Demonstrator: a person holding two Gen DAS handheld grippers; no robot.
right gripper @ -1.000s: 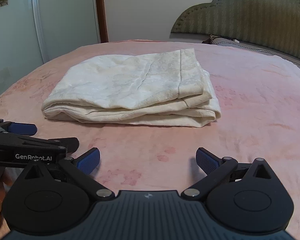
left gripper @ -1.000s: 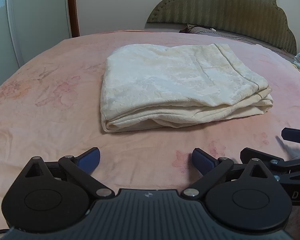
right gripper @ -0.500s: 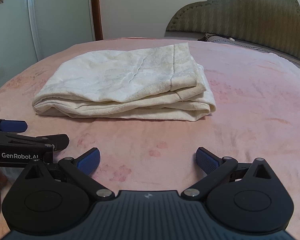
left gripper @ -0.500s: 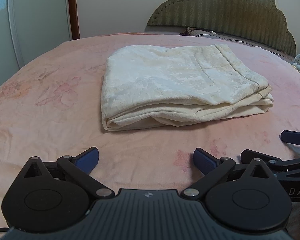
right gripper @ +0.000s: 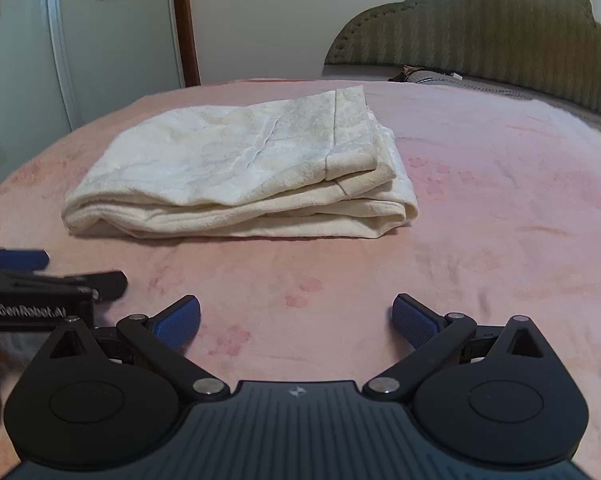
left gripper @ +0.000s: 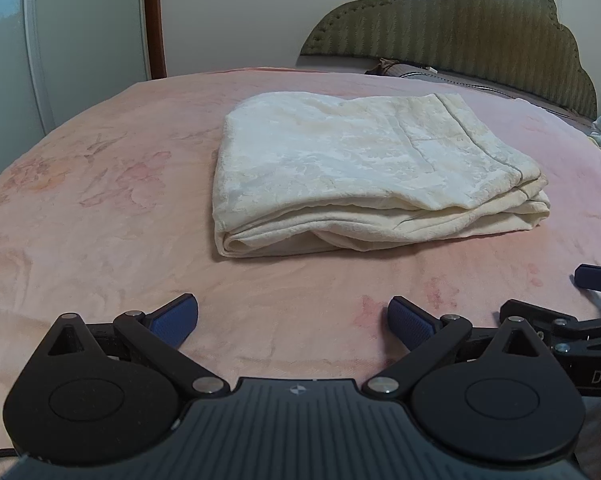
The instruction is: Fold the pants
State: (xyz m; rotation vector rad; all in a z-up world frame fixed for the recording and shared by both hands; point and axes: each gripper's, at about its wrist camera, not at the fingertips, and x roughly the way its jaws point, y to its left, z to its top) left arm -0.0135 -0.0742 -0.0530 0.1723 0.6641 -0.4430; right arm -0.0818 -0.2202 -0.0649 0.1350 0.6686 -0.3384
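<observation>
— Where's the left tool [left gripper: 292, 320]?

— Held low and level, blue fingertips [left gripper: 176, 318] spread wide, nothing between them.

— And the right tool [right gripper: 296, 320]?

— Same pose, level and gaping, fingertips [right gripper: 414, 320] empty. The two sit side by side, close together; each shows at the edge of the other's camera.

— Hands?

— Only a sliver of skin by the left one's handle; too blurred to tell more.

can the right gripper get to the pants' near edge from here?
Probably yes. The right gripper is open and empty, the folded pants lie straight ahead, and only bare blanket lies between. The left gripper sits off to the side.
</observation>
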